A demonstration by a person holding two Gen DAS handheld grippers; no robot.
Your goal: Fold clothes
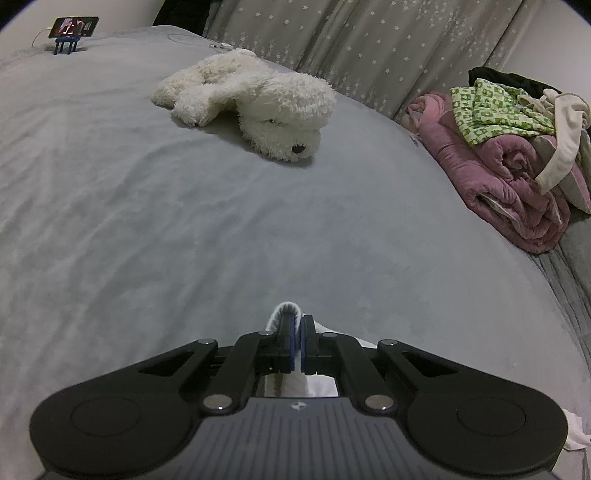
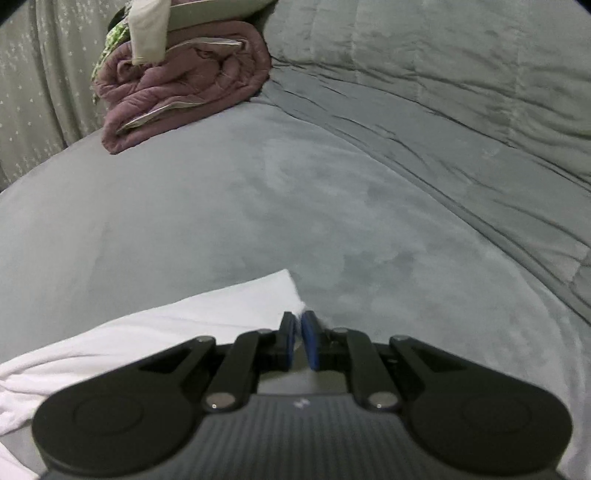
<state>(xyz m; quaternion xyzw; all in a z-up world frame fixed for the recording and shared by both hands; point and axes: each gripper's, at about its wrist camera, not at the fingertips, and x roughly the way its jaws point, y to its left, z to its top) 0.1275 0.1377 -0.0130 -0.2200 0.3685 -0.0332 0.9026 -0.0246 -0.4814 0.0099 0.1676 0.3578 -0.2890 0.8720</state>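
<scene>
**White garment pinched at both ends, low over the bed**

Left gripper [image 1: 298, 325]: jaws pressed together on a rounded, ribbed white edge of the white garment [image 1: 284, 309], which pokes up just past the fingertips. More white cloth shows below, between the linkage arms, and a scrap at the lower right of that view.

Right gripper [image 2: 298, 325]: jaws nearly together, clamped on a corner of the same white cloth [image 2: 155, 328]. From here the cloth runs away to the left and down, sagging in soft folds toward the frame edge.

Judgement: the garment's long axis lies across, spanned between the two grippers; neither hand is nearer, each has its own end. The next move likely turns on carrying both ends forward together onto the bare grey bedspread [image 2: 332, 192] ahead.

View differences: only the right wrist view shows the garment's spread. Only the left shows the plush dog [image 1: 255, 99] and phone stand [image 1: 72, 33]. Both show the purple quilt pile [image 1: 498, 166].
</scene>
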